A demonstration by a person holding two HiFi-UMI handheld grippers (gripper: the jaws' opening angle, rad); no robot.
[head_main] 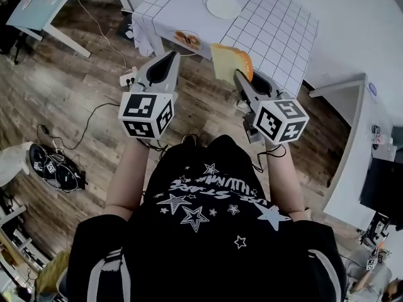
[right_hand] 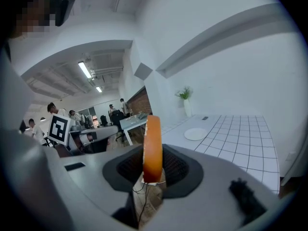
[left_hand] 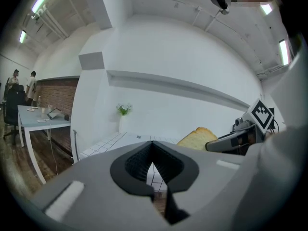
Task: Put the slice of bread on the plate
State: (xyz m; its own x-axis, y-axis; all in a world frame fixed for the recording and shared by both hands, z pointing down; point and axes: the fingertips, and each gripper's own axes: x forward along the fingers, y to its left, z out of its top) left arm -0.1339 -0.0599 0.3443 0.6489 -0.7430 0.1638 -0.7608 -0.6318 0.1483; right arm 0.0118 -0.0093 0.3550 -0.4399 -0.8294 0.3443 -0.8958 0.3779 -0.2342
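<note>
Short of the table (head_main: 277, 30), as the head view shows it, the slice of bread (head_main: 230, 61) is off any surface and clamped in the right gripper (head_main: 240, 75). The white plate (head_main: 223, 6) lies empty farther in on the table. A small dish (head_main: 187, 39) of browned food sits at the table's near edge. So the pickup looks done; carrying the slice over the plate and letting go are left. Both forearms reach forward from the body, side by side, and both grippers point toward the table and slightly down. The left gripper (head_main: 171, 55) is level with the right, just off the table's near corner.

Seen from the left gripper view, its jaws are together with nothing between them, and the slice shows at the right, above the table's edge.

Seen from the right gripper view, the jaws press on the lower part of the slice, which stands edge-on and upright. The plate lies beyond it on the table.
</note>
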